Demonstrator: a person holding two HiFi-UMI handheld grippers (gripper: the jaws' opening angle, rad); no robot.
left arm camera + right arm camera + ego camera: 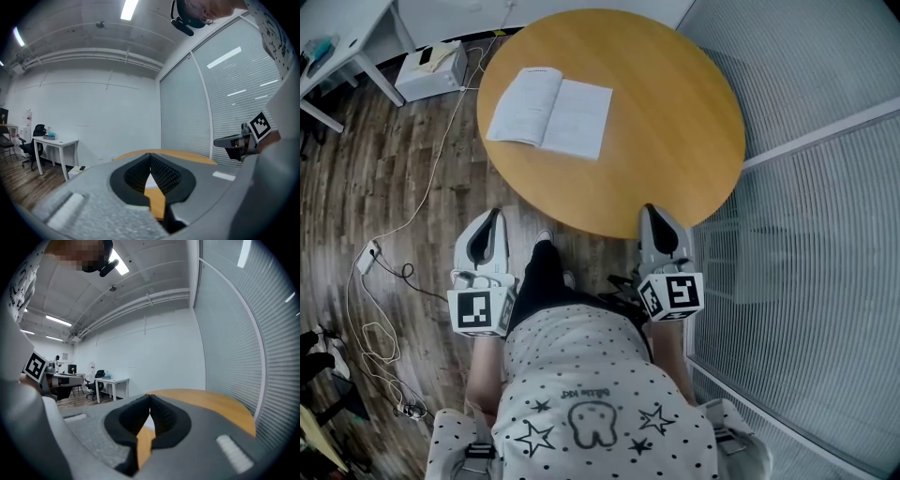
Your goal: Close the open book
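With left gripper point(494, 217) and right gripper point(652, 214) shut and empty, the book point(550, 112) could be shoved along the bench point(675, 122) — no cover caught.

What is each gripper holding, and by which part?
Nothing. Left gripper and right gripper both have jaws shut, empty; the open book lies untouched on the table.

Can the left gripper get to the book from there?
Probably yes. The left gripper is just short of the table, and only bare tabletop lies between it and the open book. Nothing blocks the way, but the person must reach forward.
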